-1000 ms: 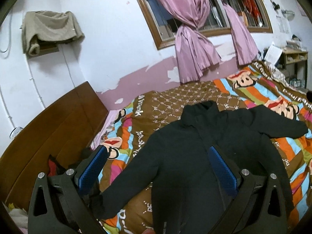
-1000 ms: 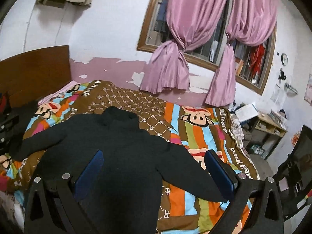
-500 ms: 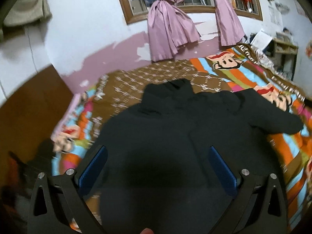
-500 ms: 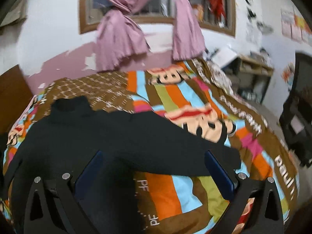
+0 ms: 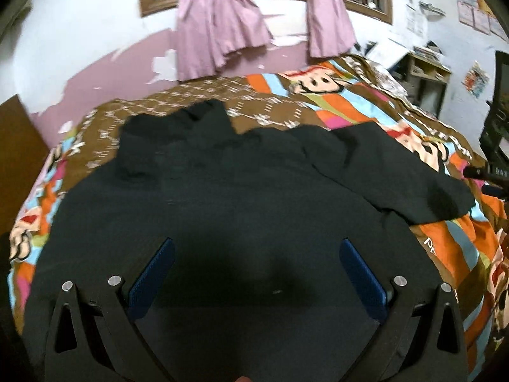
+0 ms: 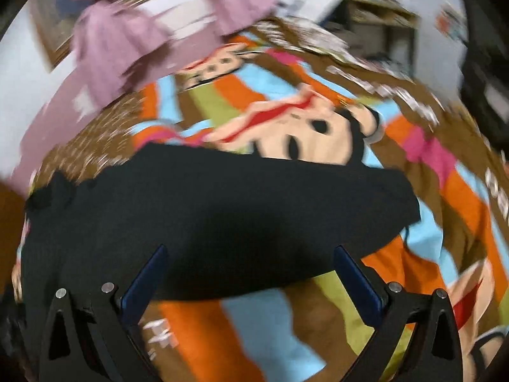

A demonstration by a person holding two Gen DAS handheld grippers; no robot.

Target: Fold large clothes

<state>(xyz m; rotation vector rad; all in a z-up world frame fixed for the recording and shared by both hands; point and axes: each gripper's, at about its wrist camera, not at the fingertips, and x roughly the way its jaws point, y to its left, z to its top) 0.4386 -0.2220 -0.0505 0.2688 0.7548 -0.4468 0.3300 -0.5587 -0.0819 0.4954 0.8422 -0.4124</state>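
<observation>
A large black jacket (image 5: pixel 222 210) lies flat on the bed, collar toward the window, its right sleeve (image 5: pixel 413 178) stretched out to the right. My left gripper (image 5: pixel 256 254) is open and empty, low over the jacket's body. In the blurred right wrist view the right sleeve (image 6: pixel 254 210) crosses the frame, its cuff (image 6: pixel 400 203) at the right. My right gripper (image 6: pixel 251 264) is open and empty, just above the sleeve.
The bed has a bright striped monkey-print cover (image 5: pixel 334 95). Pink curtains (image 5: pixel 219 31) hang at the window behind it. A wooden headboard (image 5: pixel 16 146) is at the left. A cluttered desk (image 5: pixel 426 73) and a dark chair (image 5: pixel 496 127) stand at the right.
Both grippers have come down closer to the jacket and swung right. The left now hangs over the body, the right over the right sleeve. Both stay open.
</observation>
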